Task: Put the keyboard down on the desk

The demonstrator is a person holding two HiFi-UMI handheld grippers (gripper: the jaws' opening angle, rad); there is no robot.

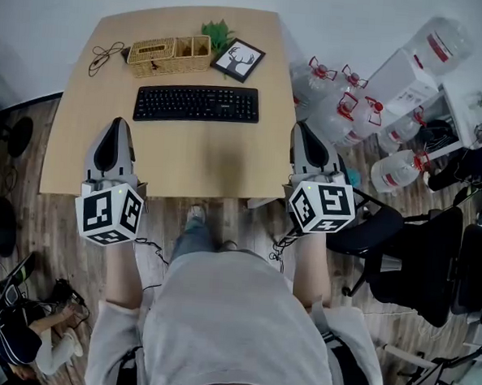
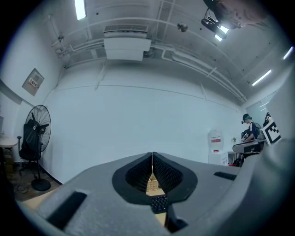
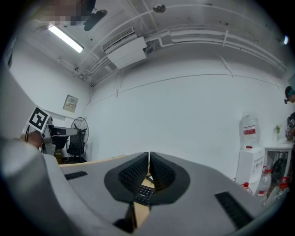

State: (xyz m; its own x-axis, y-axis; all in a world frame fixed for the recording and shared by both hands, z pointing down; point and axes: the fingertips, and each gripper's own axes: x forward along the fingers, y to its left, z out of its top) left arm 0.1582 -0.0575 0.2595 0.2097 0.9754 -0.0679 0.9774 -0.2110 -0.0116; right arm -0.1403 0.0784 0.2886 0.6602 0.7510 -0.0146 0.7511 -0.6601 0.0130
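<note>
A black keyboard (image 1: 197, 103) lies flat on the wooden desk (image 1: 202, 157), toward its far half, with nothing holding it. My left gripper (image 1: 114, 134) hovers over the desk's near left part, shut and empty. My right gripper (image 1: 303, 138) is at the desk's near right corner, also shut and empty. In the left gripper view, a bit of the keyboard (image 2: 159, 203) peeks out below the closed jaws of the left gripper (image 2: 152, 156). In the right gripper view, keyboard keys (image 3: 144, 193) show under the shut right gripper (image 3: 149, 156).
A wicker organiser (image 1: 169, 54), a small green plant (image 1: 217, 33), a framed deer picture (image 1: 238, 60) and a black cable (image 1: 105, 56) sit along the desk's far edge. Several water bottles (image 1: 336, 104) stand right of the desk. A black office chair (image 1: 420, 255) is at the right.
</note>
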